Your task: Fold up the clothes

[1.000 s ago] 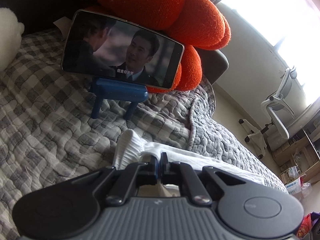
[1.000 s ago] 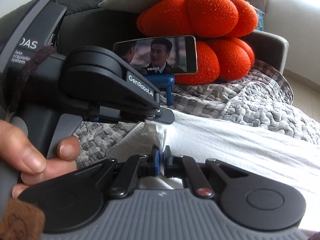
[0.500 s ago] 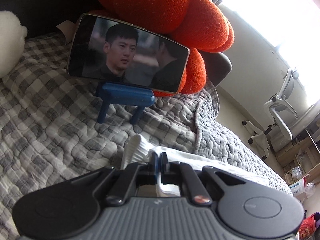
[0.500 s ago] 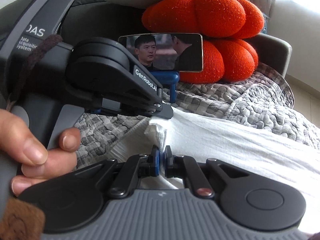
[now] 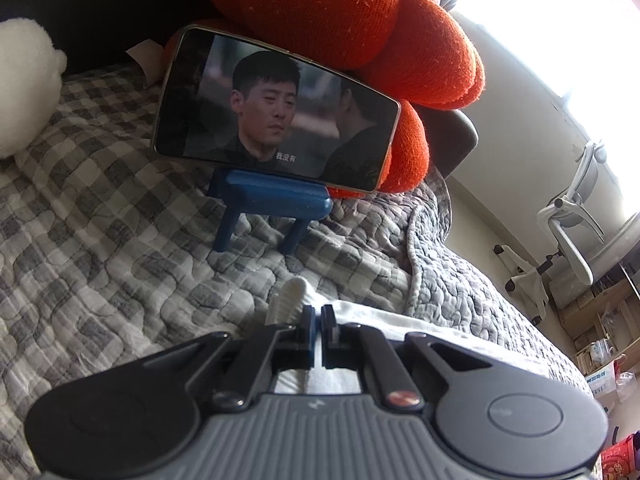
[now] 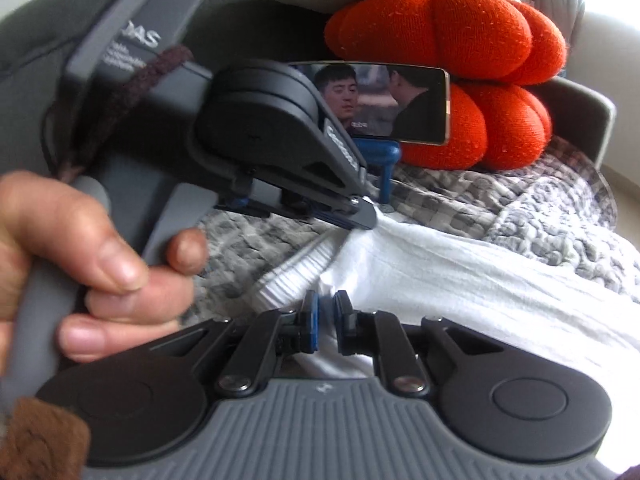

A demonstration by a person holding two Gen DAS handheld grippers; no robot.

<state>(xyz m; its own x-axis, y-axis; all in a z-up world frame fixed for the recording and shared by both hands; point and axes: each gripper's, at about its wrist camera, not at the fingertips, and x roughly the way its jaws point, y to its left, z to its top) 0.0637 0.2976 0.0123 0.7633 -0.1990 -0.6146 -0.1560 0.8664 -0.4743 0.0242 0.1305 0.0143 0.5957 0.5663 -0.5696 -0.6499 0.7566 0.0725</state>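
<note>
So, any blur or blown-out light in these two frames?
Left wrist view: sharp, but the window is blown out white at upper right. Right wrist view: motion blur on the left gripper and hand; the phone stays readable.

Phone [image 5: 276, 110] screen: white subtitle "我没有". Left tool [image 6: 362, 216] body: white letters "…AS", smaller lines beneath blurred; side lettering starting "Gen", rest unreadable.

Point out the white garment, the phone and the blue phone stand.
white garment [image 6: 460, 280], right wrist view, on the flat middle of the cloth.
phone [image 5: 276, 112], left wrist view, on the middle of its lit screen.
blue phone stand [image 5: 272, 198], left wrist view, on its top bar.
</note>
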